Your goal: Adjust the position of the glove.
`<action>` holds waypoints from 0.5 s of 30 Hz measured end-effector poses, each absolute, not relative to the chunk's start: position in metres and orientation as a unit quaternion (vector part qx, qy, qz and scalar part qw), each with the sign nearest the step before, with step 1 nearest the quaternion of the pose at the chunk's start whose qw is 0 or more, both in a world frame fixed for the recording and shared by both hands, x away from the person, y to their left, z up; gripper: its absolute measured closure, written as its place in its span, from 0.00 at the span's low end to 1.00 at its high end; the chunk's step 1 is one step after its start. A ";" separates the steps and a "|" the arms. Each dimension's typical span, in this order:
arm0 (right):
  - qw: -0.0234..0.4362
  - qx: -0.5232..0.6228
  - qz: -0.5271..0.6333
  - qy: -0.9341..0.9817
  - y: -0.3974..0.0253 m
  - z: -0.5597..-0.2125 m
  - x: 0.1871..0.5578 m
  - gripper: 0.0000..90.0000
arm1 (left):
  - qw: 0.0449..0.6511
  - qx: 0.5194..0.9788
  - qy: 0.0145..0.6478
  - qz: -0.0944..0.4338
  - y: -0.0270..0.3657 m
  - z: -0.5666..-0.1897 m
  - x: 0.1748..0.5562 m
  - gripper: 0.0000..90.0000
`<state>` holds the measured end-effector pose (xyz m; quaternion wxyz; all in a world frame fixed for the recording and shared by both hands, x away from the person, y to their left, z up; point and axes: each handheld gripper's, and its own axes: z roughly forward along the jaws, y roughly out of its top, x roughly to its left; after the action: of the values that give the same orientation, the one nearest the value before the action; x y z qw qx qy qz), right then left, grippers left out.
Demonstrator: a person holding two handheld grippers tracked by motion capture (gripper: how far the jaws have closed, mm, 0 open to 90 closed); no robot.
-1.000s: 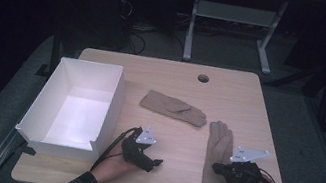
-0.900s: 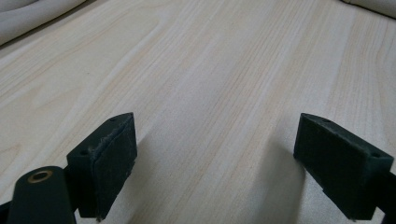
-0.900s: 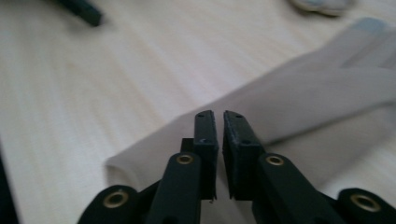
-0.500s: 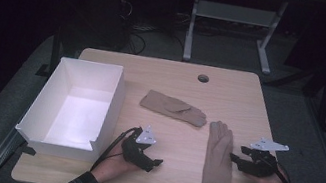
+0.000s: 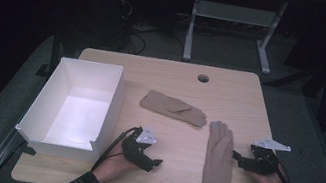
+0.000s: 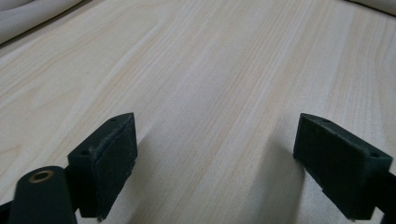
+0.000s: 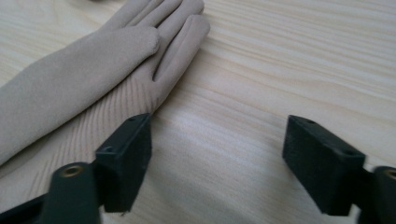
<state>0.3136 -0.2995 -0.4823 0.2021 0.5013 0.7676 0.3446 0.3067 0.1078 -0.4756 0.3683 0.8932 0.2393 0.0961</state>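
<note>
Pale wood grain ran across the worktop (image 5: 179, 74), on which everything was laid out. At the far left a white box (image 5: 45, 114) stood open and empty. Just right of it, near the front edge, the left gripper (image 5: 152, 162) was rested on bare wood, its jaws spread wide with nothing between them. Past the middle, a tan glove (image 5: 173, 107) lay crosswise, and nearer the person a second tan glove (image 5: 219, 157) lay lengthwise, cuff near and fingers far. Just right of that second glove the right gripper (image 5: 236, 159) was held low, its jaws likewise wide and empty, pointed toward the glove's right edge.

The step in hand was judged to be a grasp of the nearer glove by the right gripper. For this to be done well, the gripper would best be slid leftward until the cloth's edge sat well between the jaws, one jaw being eased under or pressed onto the fabric so that both layers were pinched rather than the top one alone. A grip near the palm, not at a fingertip, was thought likelier to keep the glove from drooping on the way to the box.

In the right gripper view, the glove (image 7: 93, 65) was seen to pass just beside one jaw, with ribbed knit visible, detail lost from above. The layout of box, gloves and both hands was given by the high view alone.
</note>
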 end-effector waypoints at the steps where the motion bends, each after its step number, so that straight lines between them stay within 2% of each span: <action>1: 0.201 0.500 0.344 0.769 -0.299 -0.482 0.314 0.21 | 0.365 0.894 0.242 0.096 0.108 -0.473 0.307 0.23; 12: 0.201 0.499 0.343 0.770 -0.299 -0.483 0.314 0.21 | 0.355 0.892 0.266 0.090 0.097 -0.459 0.331 0.85; 15: 0.201 0.499 0.343 0.770 -0.299 -0.483 0.314 0.21 | 0.360 0.887 0.274 0.096 0.095 -0.450 0.344 0.97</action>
<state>0.3140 -0.2994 -0.4826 0.2011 0.4991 0.7698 0.3434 0.3444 0.0946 -0.4500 0.3596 0.8869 0.2737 0.0959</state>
